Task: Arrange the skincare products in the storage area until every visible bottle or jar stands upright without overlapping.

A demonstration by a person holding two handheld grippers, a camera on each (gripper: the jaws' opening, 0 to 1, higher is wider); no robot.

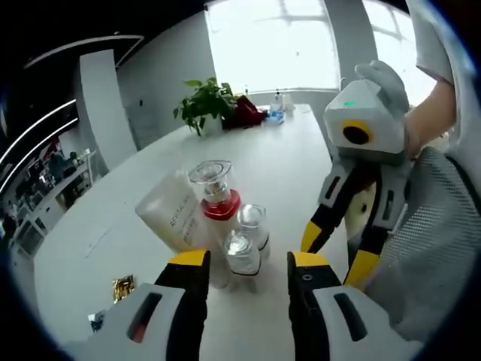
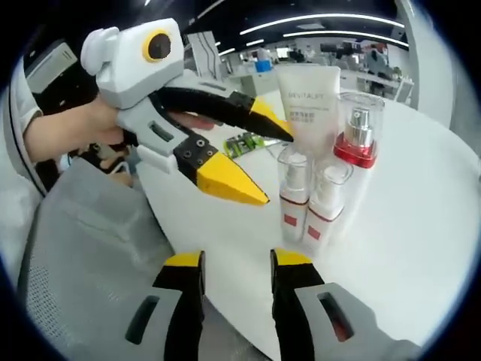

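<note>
Bottles all bunched together on the white table (image 1: 301,158): a white tube (image 2: 304,105), a red-collared bottle (image 2: 356,143) with a clear cap, and two small spray bottles (image 2: 310,207) upright in front, touching. Left gripper (image 1: 248,265) sits released just beside them, holding nothing. Right gripper (image 2: 237,259) also spread apart and empty, near the table edge.

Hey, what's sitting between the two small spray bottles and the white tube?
In the left gripper view, the red-collared bottle stands between the small spray bottles and the white tube, close against both.
</note>
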